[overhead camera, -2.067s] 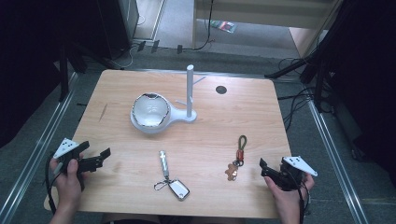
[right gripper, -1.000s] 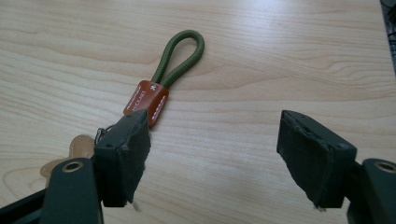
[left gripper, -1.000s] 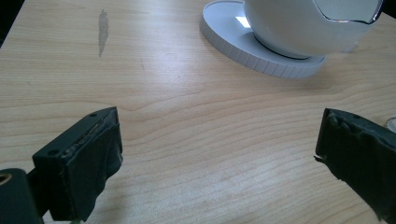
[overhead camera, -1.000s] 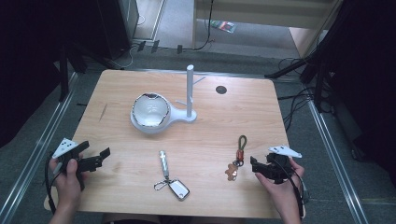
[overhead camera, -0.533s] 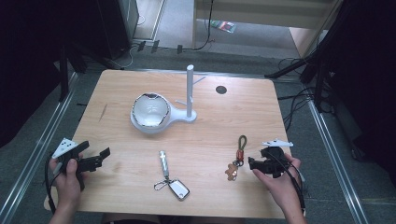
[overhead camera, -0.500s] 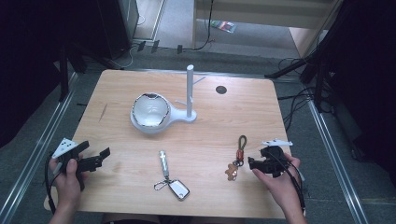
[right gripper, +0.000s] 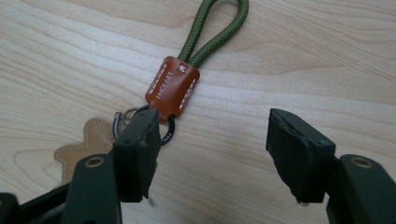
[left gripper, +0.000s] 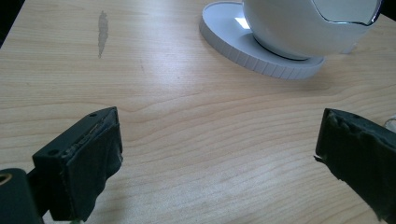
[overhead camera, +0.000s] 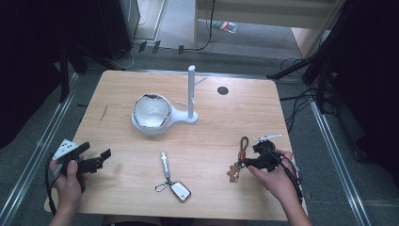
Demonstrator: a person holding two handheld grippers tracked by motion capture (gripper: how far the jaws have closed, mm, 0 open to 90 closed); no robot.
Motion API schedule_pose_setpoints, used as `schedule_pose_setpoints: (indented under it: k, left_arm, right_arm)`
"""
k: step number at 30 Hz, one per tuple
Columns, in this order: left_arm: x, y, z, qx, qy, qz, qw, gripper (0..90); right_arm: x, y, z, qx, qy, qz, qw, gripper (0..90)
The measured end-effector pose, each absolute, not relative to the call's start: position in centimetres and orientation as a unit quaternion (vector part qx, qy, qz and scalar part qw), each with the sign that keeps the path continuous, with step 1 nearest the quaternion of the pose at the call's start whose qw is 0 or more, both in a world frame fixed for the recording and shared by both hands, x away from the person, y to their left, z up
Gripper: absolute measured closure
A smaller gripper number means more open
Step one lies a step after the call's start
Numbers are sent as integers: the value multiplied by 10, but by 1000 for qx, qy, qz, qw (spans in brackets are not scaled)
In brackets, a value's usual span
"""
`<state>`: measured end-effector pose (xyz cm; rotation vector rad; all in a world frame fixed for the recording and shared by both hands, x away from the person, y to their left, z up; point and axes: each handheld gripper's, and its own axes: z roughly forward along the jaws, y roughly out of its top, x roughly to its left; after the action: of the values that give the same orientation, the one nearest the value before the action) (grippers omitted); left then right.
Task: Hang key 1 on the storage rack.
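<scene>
Two tools gaping, empty, right tool point(right gripper: 208, 156) beside keychain point(right gripper: 175, 86), white bowl point(overhead camera: 151, 112) on stand

left gripper point(overhead camera: 96, 160): black, grey three-cornered plate | right gripper point(overhead camera: 254, 162): black, trailing cable | jaws: black pads

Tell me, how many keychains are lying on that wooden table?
2. A green cord loop keychain with a brown leather tab lies at the right, just beside the open right gripper. A silver metal keychain with a flat key fob lies near the front middle. None seems hidden.
</scene>
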<state>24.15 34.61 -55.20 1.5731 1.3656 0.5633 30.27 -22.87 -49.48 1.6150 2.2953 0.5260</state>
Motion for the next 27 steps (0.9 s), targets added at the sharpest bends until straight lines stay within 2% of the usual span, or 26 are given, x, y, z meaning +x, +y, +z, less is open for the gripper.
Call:
schedule_pose_setpoints:
  k: [4,8,18,23,27]
  left_arm:
    - [241,346,-552,643,558,229,473,11]
    - [241,346,-552,641,558,229,475,11]
    - [242,347,-552,640,559,228,475,11]
    - [242,347,-552,641,559,228,475,11]
    - [242,347,-552,641,559,228,475,11]
  right_arm:
    - [309,-228,-494,570,793,170,131,361]
    - [313,-225,-492,579,791,163,108,399]
    - [323,-218,-490,589,791,128,104,453]
    - [331,-215,-487,604,782,124,88,502]
    - [336,-212,-485,614,776,123,76,507]
